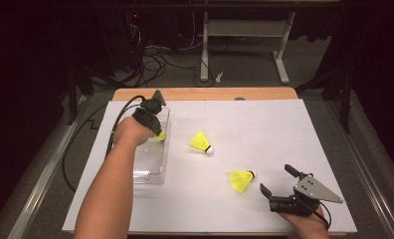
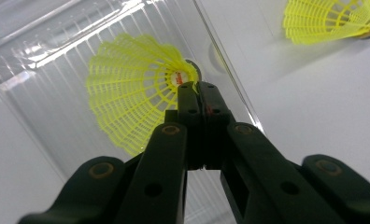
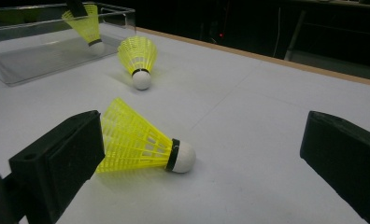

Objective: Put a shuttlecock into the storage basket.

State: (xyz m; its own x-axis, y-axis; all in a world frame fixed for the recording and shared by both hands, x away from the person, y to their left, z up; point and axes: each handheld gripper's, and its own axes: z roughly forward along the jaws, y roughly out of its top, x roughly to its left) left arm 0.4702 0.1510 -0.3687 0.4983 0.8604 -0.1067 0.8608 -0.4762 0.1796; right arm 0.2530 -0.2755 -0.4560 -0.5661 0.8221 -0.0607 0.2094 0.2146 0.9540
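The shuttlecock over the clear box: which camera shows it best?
The left gripper view: the shuttlecock fills the frame, its skirt rim pinched in the shut left tool over the clear box. The high view shows a yellow speck beside the hand; the right gripper view shows it small and far off.

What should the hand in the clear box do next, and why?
Probably open the left gripper. Its jaws are shut on the rim of a shuttlecock that already hangs inside the box, so letting go should drop it there.
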